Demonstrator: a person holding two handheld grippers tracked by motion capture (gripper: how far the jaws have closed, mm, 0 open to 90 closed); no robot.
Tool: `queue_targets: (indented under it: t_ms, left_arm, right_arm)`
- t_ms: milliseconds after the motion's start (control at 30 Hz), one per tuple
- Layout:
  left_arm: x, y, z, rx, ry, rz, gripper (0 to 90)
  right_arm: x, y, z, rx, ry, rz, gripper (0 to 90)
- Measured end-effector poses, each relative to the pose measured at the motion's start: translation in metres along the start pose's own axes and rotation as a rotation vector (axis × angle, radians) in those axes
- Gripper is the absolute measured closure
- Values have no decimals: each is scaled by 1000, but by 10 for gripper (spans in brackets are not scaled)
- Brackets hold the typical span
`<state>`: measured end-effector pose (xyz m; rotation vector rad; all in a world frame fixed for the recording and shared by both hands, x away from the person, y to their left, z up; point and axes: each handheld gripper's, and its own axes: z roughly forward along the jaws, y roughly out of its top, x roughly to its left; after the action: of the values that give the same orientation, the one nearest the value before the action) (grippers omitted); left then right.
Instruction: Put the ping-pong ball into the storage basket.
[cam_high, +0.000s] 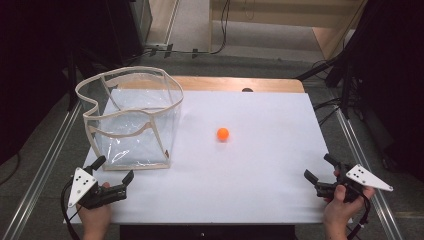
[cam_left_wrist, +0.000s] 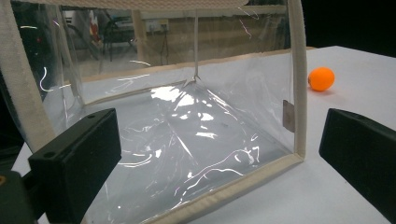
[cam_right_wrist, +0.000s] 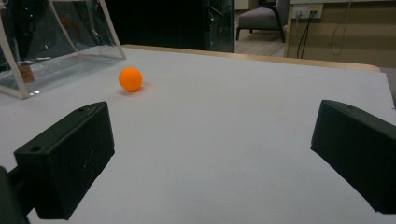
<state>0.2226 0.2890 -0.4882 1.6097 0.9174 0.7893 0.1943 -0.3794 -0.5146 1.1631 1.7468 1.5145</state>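
The left gripper (cam_high: 116, 169) has its jaws apart and empty, just before the near wall of the clear plastic bag with beige fabric trim (cam_high: 131, 120); the right gripper (cam_high: 320, 171), jaws also apart, rests low at the near right of the white counter (cam_high: 260, 175). I judge the work at its beginning, nothing yet grasped; next, a gripper must reach the small orange ball (cam_high: 222, 133), which lies mid-counter, right of the bag. The ball has no long axis; the bag stands upright, mouth upward.

Grey floor (cam_high: 200, 65), dark surrounds, armchair (cam_right_wrist: 261, 18), wall sockets (cam_right_wrist: 306, 9).
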Motion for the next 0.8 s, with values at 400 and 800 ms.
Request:
queue_targets:
  t_ms: [400,800]
  left_arm:
    - [0,0,0,4,-17,3,0]
    - [0,0,0,3,-25,7,0]
  right_arm:
    - [3,7,3,9,6,-7,0]
    - [16,38,22,85,115,-72,0]
